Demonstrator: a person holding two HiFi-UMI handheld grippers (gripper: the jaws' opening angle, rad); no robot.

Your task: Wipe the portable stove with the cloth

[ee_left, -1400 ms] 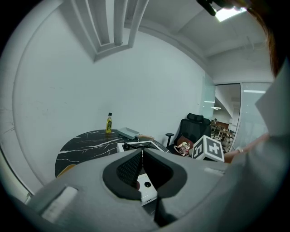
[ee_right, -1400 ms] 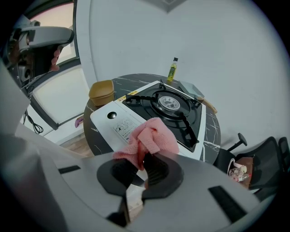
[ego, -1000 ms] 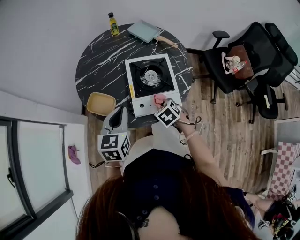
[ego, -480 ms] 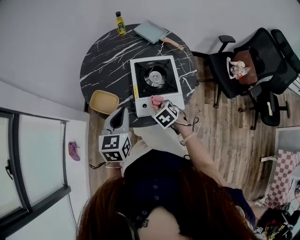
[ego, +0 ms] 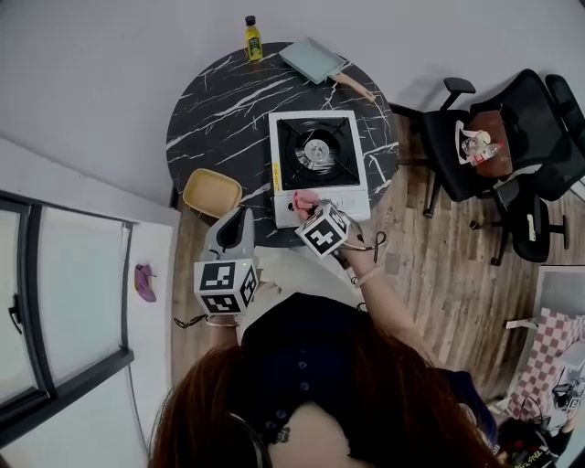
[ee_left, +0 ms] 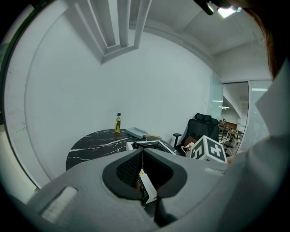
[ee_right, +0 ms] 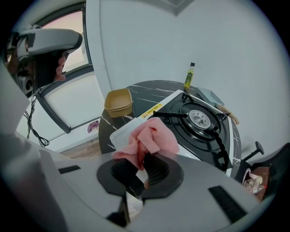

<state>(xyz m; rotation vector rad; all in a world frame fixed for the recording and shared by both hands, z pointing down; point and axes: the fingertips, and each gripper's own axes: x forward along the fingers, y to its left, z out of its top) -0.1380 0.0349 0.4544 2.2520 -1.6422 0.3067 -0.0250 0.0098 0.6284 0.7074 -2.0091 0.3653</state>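
I am clenching the pink cloth (ee_right: 149, 138) in my right tool (ee_right: 142, 165). Its jaws are squeezing a bunched fold while the rest is spilling forward over the near white edge of the portable stove (ego: 318, 164). The stove is sitting on the round black marble tabletop (ego: 219, 119) with its dark burner grate facing up. I am holding my left tool (ee_left: 142, 174) at the tabletop's near edge, left of the stove and not touching it, jaws pressed together on nothing. Just beside it a yellow bowl (ego: 211, 193) is resting on the tabletop. At the far rim a yellow bottle (ego: 252, 26) is standing upright, and a square pan (ego: 313, 59) is lying near it. Black office chairs (ego: 535, 114) are standing on the wooden floor (ego: 430, 274) to my right.
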